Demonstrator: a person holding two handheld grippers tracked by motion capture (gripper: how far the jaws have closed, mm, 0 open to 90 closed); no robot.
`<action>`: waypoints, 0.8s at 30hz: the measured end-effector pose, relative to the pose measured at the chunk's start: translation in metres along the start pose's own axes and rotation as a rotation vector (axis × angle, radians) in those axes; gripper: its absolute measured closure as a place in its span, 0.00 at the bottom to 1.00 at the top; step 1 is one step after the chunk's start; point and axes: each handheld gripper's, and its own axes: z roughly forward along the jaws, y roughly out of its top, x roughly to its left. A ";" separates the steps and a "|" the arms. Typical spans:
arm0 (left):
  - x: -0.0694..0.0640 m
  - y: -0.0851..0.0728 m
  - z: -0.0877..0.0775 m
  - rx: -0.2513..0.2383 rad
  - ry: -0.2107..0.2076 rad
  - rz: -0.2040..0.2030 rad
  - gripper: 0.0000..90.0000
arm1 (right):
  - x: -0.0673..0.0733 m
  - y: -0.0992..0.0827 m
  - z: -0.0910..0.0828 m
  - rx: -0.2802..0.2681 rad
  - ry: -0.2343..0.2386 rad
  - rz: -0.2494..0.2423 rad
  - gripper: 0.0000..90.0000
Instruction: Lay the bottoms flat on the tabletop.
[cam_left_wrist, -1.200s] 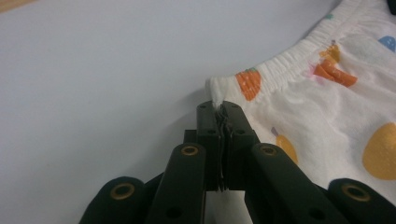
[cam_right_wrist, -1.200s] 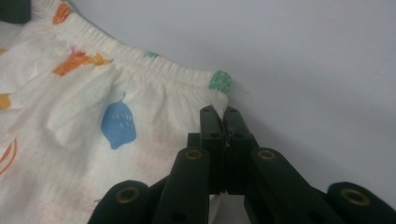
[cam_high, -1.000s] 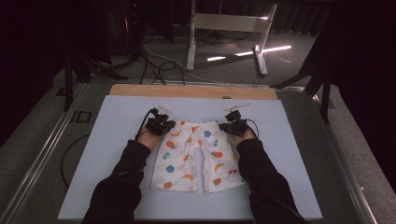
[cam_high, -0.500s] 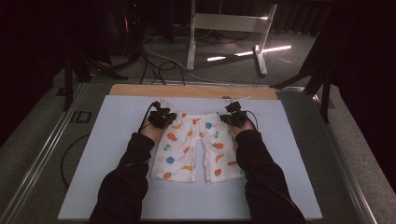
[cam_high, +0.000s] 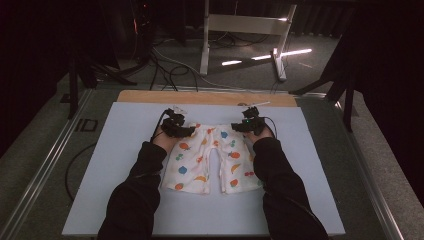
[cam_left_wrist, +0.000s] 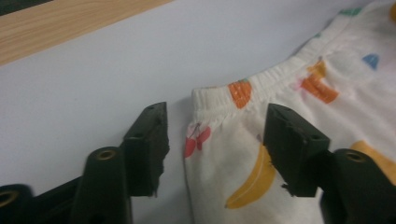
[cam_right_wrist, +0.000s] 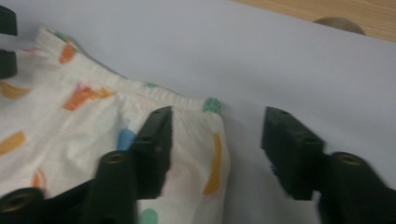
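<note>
Lying flat on the pale blue mat (cam_high: 115, 165) of the desk (cam_high: 210, 98) is a small pair of white shorts (cam_high: 212, 160) printed with fruit, waistband toward the far edge and legs toward the person. At each waistband corner sits a hand-held claw. The left claw (cam_left_wrist: 212, 140) has its jaws spread wide, straddling the left corner of the waistband (cam_left_wrist: 280, 74): one jaw over bare mat, the other over the fabric beside a banana print (cam_left_wrist: 252, 179). The right claw (cam_right_wrist: 217, 144) is likewise wide open around the other corner, one jaw above the cloth and one above the mat. Neither claw grips anything. Dark sleeves (cam_high: 137, 195) reach in alongside the shorts
</note>
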 end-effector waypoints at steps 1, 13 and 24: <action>0.000 0.001 -0.002 -0.005 -0.006 0.002 0.37 | 0.000 0.001 -0.002 -0.007 -0.003 0.006 0.35; -0.008 0.007 -0.030 -0.050 -0.146 0.016 0.00 | 0.009 0.001 -0.020 -0.020 0.066 -0.052 0.16; -0.013 -0.003 -0.063 -0.086 -0.212 0.056 0.00 | 0.024 -0.005 -0.040 -0.045 0.125 -0.121 0.18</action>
